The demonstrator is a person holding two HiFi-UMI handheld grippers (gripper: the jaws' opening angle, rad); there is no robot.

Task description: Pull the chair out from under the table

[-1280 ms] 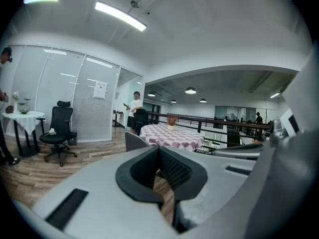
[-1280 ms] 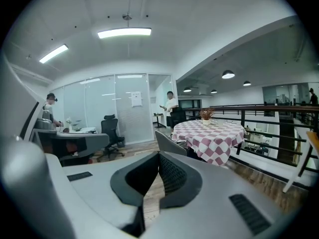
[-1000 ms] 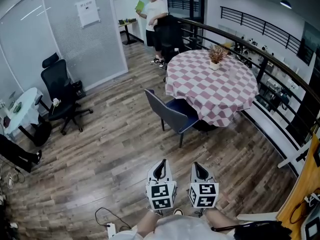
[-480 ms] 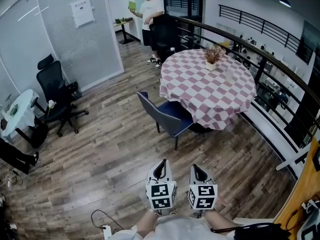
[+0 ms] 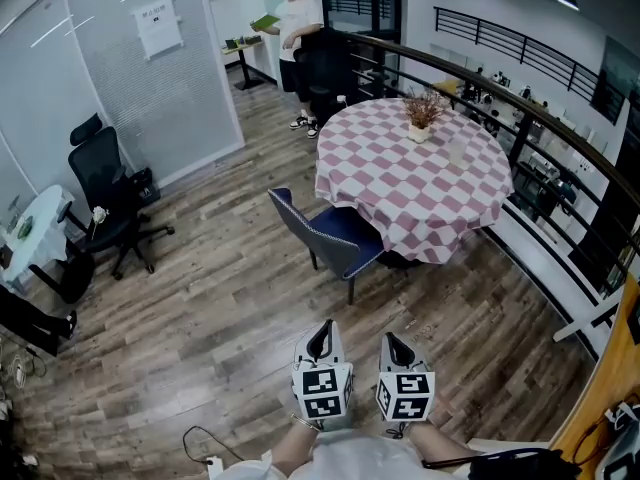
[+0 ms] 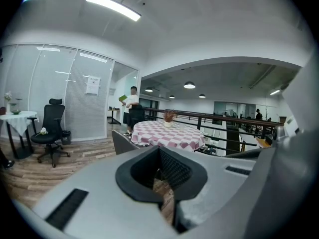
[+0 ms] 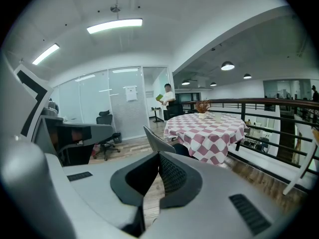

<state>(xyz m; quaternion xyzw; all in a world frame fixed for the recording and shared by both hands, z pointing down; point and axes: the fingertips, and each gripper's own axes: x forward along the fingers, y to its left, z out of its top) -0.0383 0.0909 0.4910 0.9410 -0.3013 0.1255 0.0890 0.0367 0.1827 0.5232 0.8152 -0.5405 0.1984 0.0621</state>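
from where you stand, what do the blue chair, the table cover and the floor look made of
Blue chair: padded, matte leather-like upholstery, probably faux; thin dark legs, likely metal. Checked tablecloth: soft fabric, draping over the edge. Floor: wood-look planks with slight sheen, possibly laminate.

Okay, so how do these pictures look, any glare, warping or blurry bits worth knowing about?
Head view: evenly lit, wide-angle bends the railing into an arc, light streaks reflect on the glass partition. Left gripper view: fisheye circle with black corners, ceiling light blown out, the left gripper soft up close. Right gripper view: same dark rim, checked table reasonably sharp.
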